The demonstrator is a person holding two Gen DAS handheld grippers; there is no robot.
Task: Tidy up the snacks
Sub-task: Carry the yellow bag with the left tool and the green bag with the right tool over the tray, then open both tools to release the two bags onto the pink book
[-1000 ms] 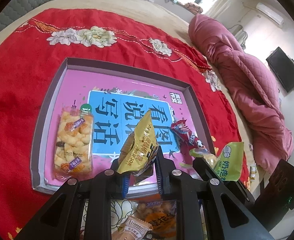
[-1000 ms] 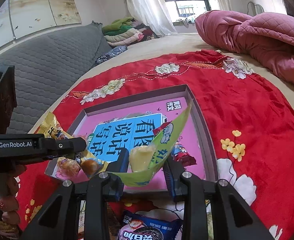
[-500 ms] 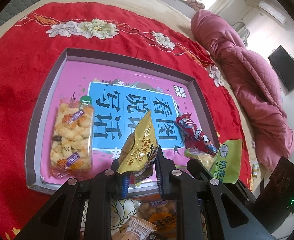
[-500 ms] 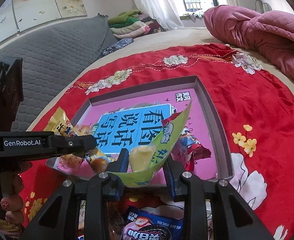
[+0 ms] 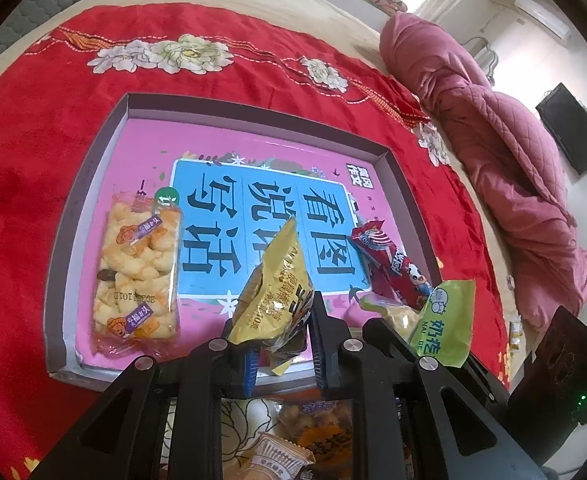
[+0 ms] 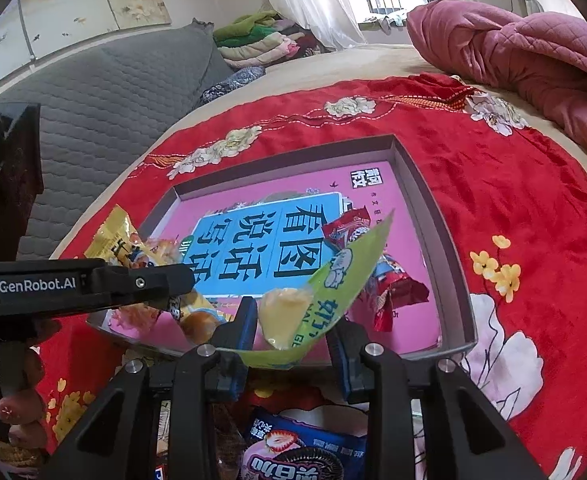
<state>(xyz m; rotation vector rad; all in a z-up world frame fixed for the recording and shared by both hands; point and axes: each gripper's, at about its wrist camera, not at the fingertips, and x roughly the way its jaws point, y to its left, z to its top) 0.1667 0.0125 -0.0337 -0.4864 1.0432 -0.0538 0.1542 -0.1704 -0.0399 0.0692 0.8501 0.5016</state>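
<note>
A red floral blanket point(image 5: 33, 168) covers your bed, carrying a pink-floored tray point(image 5: 93, 168). Your left gripper point(image 5: 279, 344) clamps a yellow snack packet point(image 5: 273, 292) at the tray's 6 o'clock edge; your right gripper point(image 6: 293, 332) pinches a green snack packet point(image 6: 333, 292) at 5 o'clock.

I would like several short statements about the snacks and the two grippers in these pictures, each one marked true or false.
1. The left gripper grips a yellow foil snack packet. True.
2. The right gripper is empty. False: it grips a light green snack packet.
3. A clear packet of puffed golden snacks lies inside the shallow pink box. True.
4. The red candy wrapper lies outside the box on the red flowered cloth. False: it lies inside the box.
</note>
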